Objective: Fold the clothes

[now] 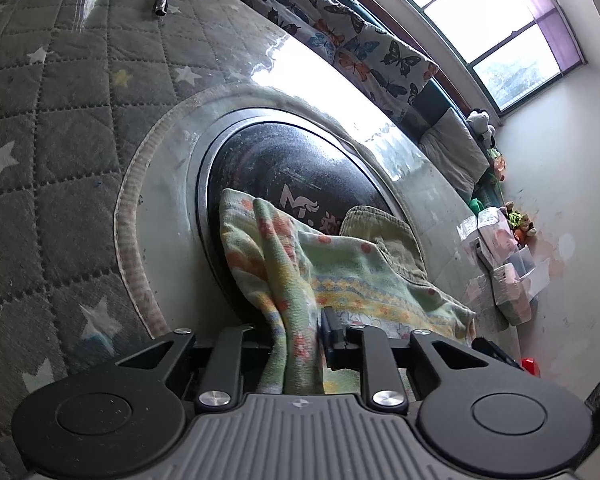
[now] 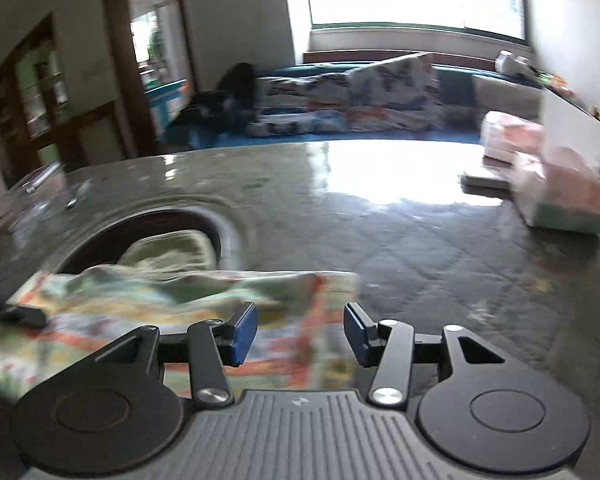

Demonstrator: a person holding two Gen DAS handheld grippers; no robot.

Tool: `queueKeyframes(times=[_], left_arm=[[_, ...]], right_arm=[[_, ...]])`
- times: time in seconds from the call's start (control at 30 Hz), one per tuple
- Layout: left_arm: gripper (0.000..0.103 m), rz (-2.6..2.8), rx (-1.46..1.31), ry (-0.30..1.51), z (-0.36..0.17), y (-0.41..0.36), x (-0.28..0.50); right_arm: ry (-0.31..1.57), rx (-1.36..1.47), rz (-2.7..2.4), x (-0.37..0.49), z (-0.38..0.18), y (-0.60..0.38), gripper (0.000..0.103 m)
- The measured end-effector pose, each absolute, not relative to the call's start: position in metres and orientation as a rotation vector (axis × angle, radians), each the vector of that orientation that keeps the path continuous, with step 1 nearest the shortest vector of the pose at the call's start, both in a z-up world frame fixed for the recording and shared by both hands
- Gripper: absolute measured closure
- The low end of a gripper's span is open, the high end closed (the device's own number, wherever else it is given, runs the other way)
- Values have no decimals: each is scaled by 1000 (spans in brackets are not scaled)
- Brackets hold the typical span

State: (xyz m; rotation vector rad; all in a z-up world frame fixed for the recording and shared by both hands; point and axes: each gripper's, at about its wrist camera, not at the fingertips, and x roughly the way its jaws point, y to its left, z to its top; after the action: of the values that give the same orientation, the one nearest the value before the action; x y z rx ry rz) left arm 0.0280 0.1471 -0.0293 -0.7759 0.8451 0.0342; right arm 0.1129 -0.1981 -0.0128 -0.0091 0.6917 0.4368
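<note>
**Left wrist view: patterned garment pinched, right side free**

Left gripper [image 1: 298,334]: jaws narrow, clamped on a gathered fold of the patterned garment [image 1: 340,268], probably anchoring that edge for a fold. Garment lies across the dark round inset [image 1: 284,172] of the quilted table cover [image 1: 60,120]. Right gripper [image 2: 300,334]: jaws apart, nothing between the pads, above the garment's edge. Clear storage boxes [image 1: 512,276] by the wall; contents unclear.
</note>
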Motion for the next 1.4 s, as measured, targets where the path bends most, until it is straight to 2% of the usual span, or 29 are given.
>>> queueKeyframes(times=[0.2,0.27,0.33,0.4,0.63,0.87,0.93,0.97,1.0,1.07,1.4], left_arm=[[64,5,-737,840,-26,142,30],[63,1,-721,840,-25,140,30],[63,-1,-719,840,-25,140,31],[63,-1,-718,842,-25,140,31],[62,-4,-675,836,-23,136,31],[36,4,-524,792,-18,120,30],[23,0,-489,780,-17,116,31],[10,0,-482,771,-17,115,30],[5,2,-474,762,-17,114,30],[0,4,-448,746,-18,113,31],[0,-28,-485,751,-21,120,35]], right_arm=[[720,47,438,122,-24,-207,55],[718,51,445,122,-26,-205,57],[721,66,458,121,-25,-204,72],[724,68,459,121,-25,-202,78],[724,79,455,120,-25,-202,80],[718,87,457,119,-26,-202,81],[717,90,460,118,-26,-203,85],[717,92,461,118,-26,-203,86],[717,93,463,118,-26,-203,86],[716,94,462,118,-26,-203,86],[713,102,453,117,-27,-203,86]])
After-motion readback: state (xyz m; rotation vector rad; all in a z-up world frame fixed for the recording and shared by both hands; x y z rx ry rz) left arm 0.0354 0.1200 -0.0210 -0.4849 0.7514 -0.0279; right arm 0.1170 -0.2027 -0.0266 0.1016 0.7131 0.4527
